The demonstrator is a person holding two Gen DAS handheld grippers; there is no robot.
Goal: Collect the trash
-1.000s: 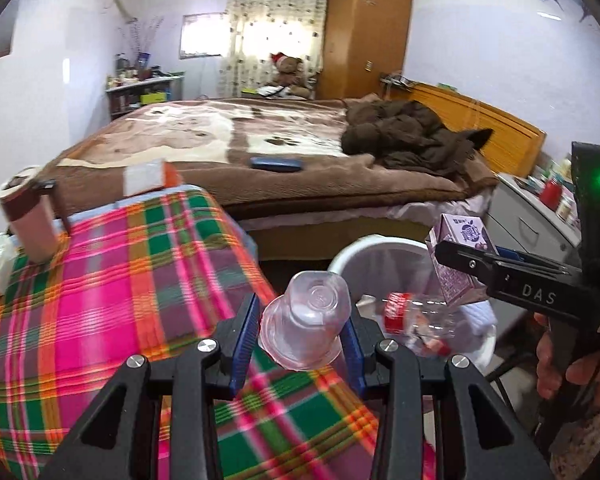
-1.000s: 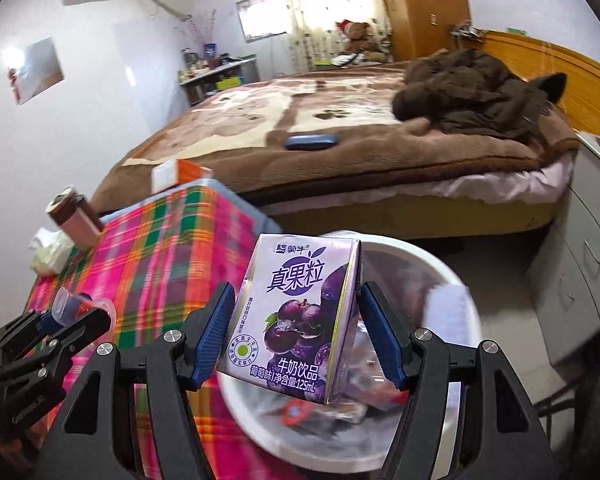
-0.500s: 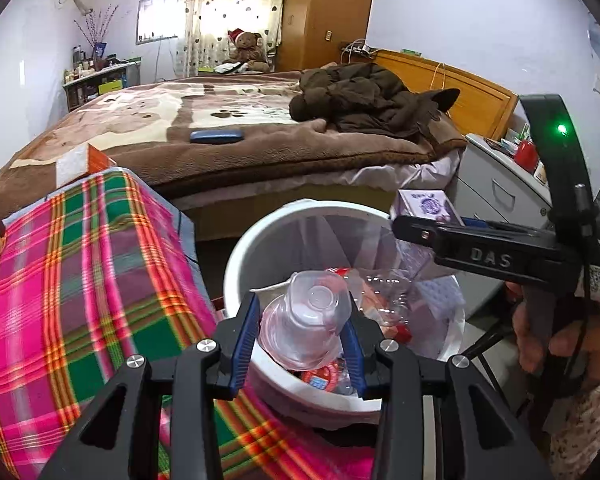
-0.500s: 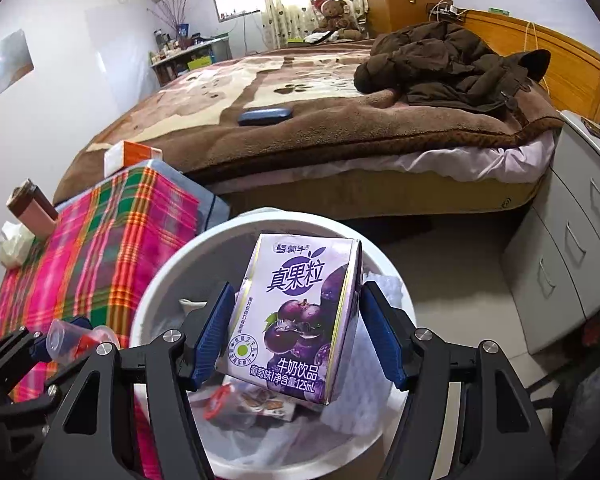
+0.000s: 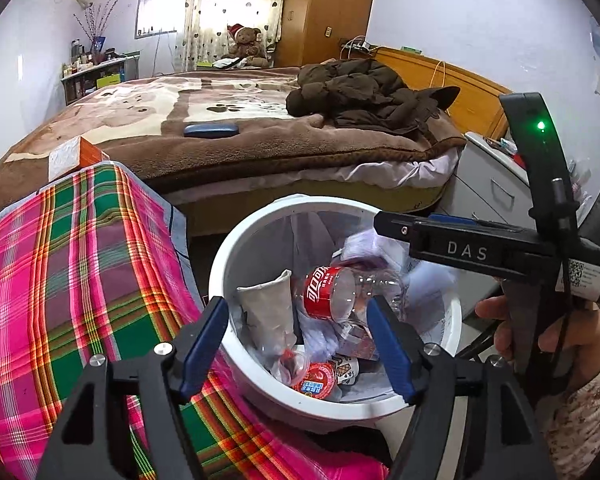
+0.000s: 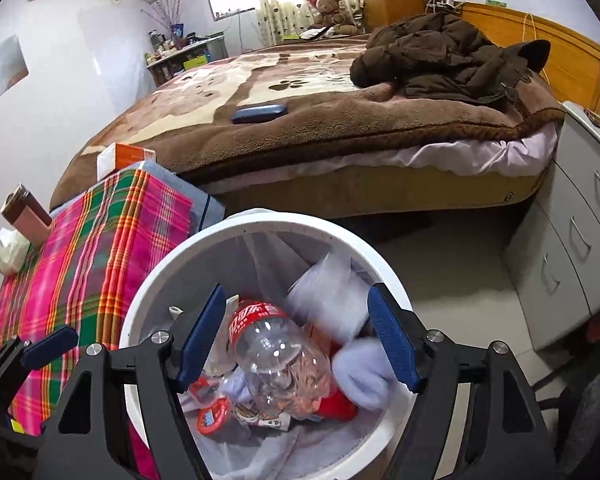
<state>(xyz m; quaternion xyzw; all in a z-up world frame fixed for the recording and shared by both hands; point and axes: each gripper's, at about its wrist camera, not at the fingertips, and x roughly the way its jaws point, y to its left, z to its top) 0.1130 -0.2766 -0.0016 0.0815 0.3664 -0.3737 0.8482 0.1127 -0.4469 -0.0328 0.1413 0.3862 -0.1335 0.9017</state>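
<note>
Over the white lined bin [image 5: 284,201] my left gripper [image 5: 296,334] has its jaws opening, and nothing is between its blue pads. My right gripper [image 6: 296,338] is above the same bin [image 6: 260,216], jaws also opening and empty. Below them a blurred pale purple shape [image 6: 330,292] drops inside the bin; it looks like the drink carton. The bin holds a clear cola bottle [image 5: 340,292] [image 6: 276,352], a paper cup [image 5: 268,312], a red-lidded tub [image 5: 316,378] and crumpled wrappers. A clear cup [image 5: 290,362] lies low among them. One left finger [image 6: 50,346] shows at the lower left.
A plaid-covered table [image 5: 80,280] touches the bin's left side, with an orange box [image 5: 76,156], a brown cup [image 6: 24,216] and a tissue wad [image 6: 10,250]. A bed [image 5: 260,140] is behind, grey drawers [image 6: 580,240] to the right. A hand [image 5: 540,332] holds the right tool.
Both grippers moved from the table's edge to above the bin, then opened. The clear cup left the left jaws and the purple carton left the right jaws; both fell into the bin.
</note>
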